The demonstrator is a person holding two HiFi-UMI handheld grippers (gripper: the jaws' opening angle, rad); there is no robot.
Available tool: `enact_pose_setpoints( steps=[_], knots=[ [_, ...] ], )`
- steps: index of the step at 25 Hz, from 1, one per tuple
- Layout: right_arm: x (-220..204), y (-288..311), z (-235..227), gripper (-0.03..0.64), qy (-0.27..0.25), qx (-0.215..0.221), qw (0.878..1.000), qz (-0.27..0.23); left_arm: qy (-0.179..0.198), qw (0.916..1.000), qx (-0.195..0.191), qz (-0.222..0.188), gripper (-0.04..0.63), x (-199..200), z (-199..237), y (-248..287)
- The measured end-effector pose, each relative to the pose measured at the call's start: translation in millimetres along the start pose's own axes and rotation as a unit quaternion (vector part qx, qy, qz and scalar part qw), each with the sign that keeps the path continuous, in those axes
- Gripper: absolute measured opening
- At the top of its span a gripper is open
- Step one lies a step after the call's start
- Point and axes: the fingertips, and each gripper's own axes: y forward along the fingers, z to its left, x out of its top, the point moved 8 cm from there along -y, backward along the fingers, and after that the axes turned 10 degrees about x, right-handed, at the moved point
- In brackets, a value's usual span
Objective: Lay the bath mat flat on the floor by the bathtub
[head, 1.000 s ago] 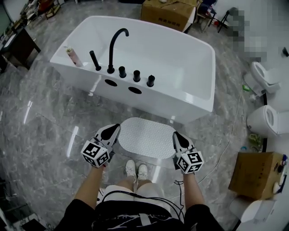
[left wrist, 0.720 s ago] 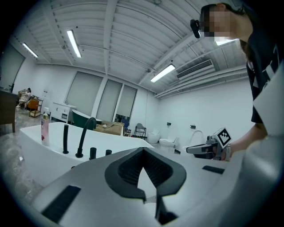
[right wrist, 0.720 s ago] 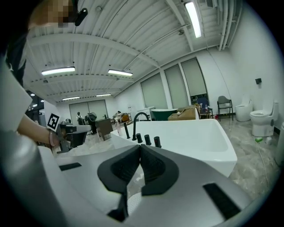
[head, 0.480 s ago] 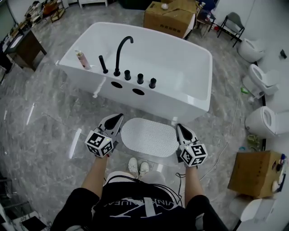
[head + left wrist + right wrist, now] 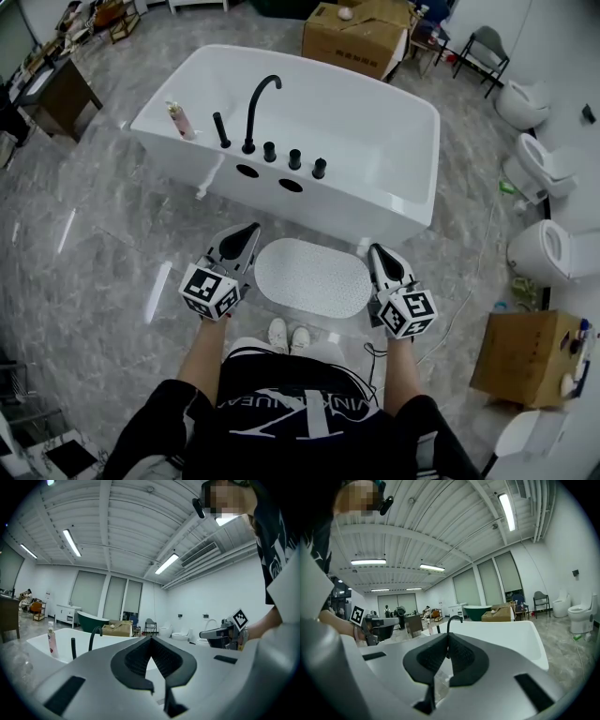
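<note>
The white oval bath mat lies flat on the grey marble floor, right beside the white bathtub. My left gripper hovers by the mat's left end, its jaws shut with nothing between them. By the right end is my right gripper, shut and empty too. Both point level towards the tub. In the left gripper view the closed jaws face the tub. The right gripper view shows closed jaws before the tub and its black tap.
A black faucet and a bottle stand on the tub's near rim. My shoes are just behind the mat. Toilets and a cardboard box line the right side. A cable runs across the floor at right.
The view has pulled back and up a little. Both grippers stay shut beside the mat's ends, and the mat lies where it was.
</note>
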Motion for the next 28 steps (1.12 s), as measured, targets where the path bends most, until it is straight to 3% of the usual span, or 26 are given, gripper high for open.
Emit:
enact_pose_setpoints(
  steps=[6,19,28],
  knots=[
    [22,-7,8,0.026,-0.011,0.005,1.000,-0.014,-0.011,0.9996,-0.008,-0.026,0.014,25,-2,-8],
    [55,-21,15,0.026,-0.025,0.006,0.999,-0.043,0.009,0.9968,0.039,-0.069,0.014,65,4,-22],
    [50,-19,18,0.026,-0.019,0.015,0.999,-0.049,0.025,0.9933,0.069,-0.090,0.014,66,6,-30]
  ],
)
